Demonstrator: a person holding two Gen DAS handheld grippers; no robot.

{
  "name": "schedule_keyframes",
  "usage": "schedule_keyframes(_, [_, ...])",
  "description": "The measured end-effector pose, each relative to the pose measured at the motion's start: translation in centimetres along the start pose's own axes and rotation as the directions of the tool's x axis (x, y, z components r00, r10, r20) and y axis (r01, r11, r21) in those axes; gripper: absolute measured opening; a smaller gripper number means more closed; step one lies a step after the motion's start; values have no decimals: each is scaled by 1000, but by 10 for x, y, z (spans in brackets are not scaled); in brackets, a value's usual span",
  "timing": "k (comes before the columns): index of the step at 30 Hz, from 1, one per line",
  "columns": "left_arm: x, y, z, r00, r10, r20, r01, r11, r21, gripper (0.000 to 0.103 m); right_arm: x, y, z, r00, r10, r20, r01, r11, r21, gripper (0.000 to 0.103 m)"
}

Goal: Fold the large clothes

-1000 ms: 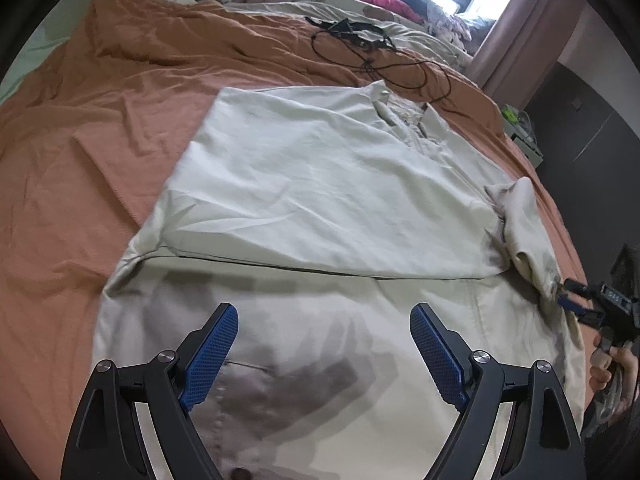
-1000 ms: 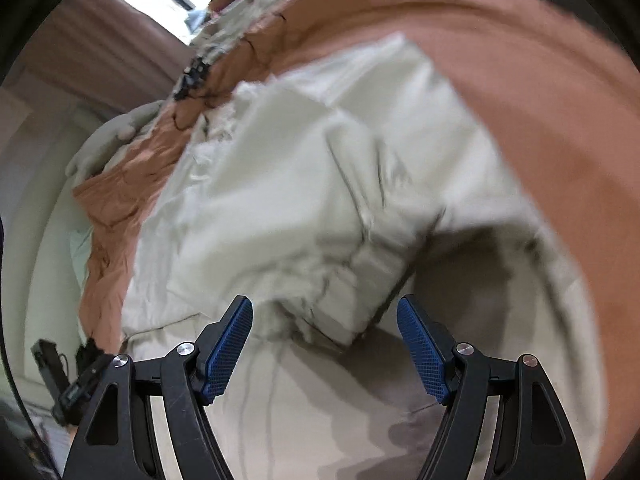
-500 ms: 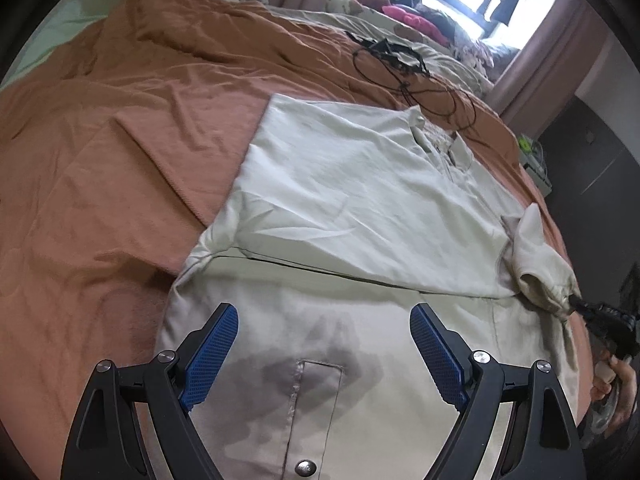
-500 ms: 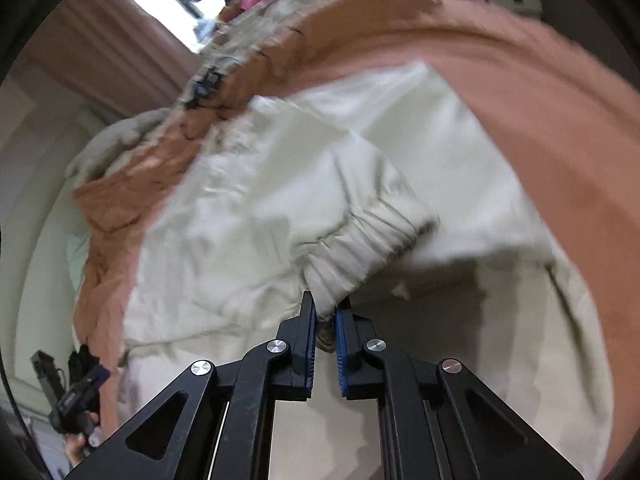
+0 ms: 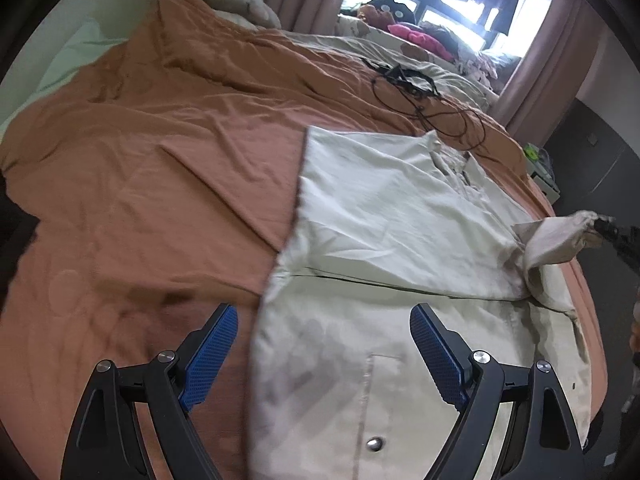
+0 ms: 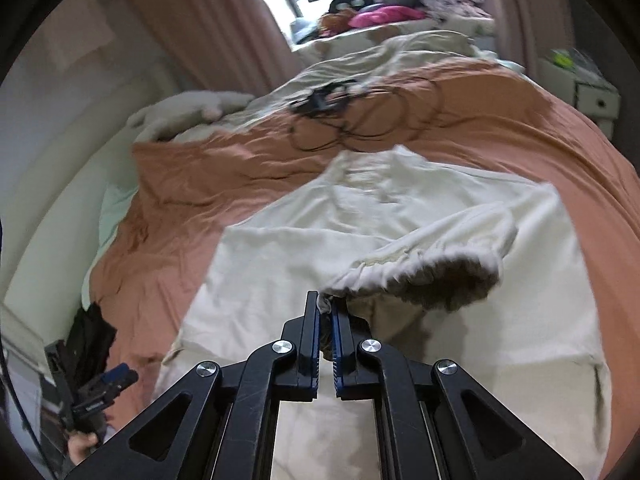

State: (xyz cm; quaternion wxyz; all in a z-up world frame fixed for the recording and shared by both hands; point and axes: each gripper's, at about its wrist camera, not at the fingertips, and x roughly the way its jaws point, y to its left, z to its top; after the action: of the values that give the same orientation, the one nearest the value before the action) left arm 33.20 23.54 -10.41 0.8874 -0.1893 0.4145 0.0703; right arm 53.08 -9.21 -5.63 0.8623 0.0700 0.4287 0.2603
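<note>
Two views to read, left wrist first. My left gripper (image 5: 323,350) hangs with its jaws spread wide and nothing between them, low over the near part of the cream garment (image 5: 400,216) that lies flat on the bed's orange cover (image 5: 140,168). The garment's left edge runs from about 6 o'clock up toward 12, passing between my blue pads (image 5: 208,354), so the cloth itself lies mostly from 12 round to 3 o'clock of that gripper. A snap button (image 5: 375,444) sits near 6. At 3 o'clock, far right, the elastic cuff (image 5: 560,236) of a sleeve is lifted off the bed, pinched at its tip by the right gripper (image 5: 608,226). A tangle of black cable (image 5: 420,96) lies beyond the collar, toward 1 o'clock.

From the right wrist — the right gripper's jaws are nearly closed, with a small bunch of the cuff's gathered edge caught between them. The sleeve hangs open-mouthed from 12 to 2 o'clock, its length running right toward the shoulder, while the garment body spreads at 11 to 12. The left gripper shows small at 8 o'clock, well apart.

My judgement: the right arm owns this move — the sleeve needs carrying across toward 10 o'clock, over the body, to lie along the garment's long axis.
</note>
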Motion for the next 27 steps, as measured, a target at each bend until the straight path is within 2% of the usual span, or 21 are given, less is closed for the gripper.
schedule_keyframes(5, [-7,27,0,999,40,1,-40,999,-23,89,39,44,-7,998,-4,-67,-1,998,-62,6])
schedule_keyframes(8, [-8,41,-2,998,60,-7,-60,998,-36,89,58,63,-13,995,52,-90,-60,994,-88,14])
schedule_keyframes(9, [-9,44,-1,998,63,-6,-63,997,-39,89,63,68,-15,991,86,-100,-95,991,-93,31])
schedule_keyframes(10, [-10,47,-1,998,66,-5,-66,997,-41,89,66,73,-17,988,108,-110,-118,988,-95,57])
schedule_keyframes(12, [-11,50,-1,998,70,-5,-70,997,-43,89,68,80,-22,989,105,-105,-116,988,-106,72])
schedule_keyframes(16, [-9,49,2,997,71,-8,-72,997,-39,89,67,71,-27,988,100,-121,-112,989,-97,72])
schedule_keyframes(20, [-1,36,4,999,52,-12,-52,998,-27,89,59,37,-31,991,52,-120,-62,995,-75,72])
schedule_keyframes(27, [23,-12,12,999,11,-36,-10,1000,27,89,33,-42,-39,994,-29,-103,28,1000,-11,72])
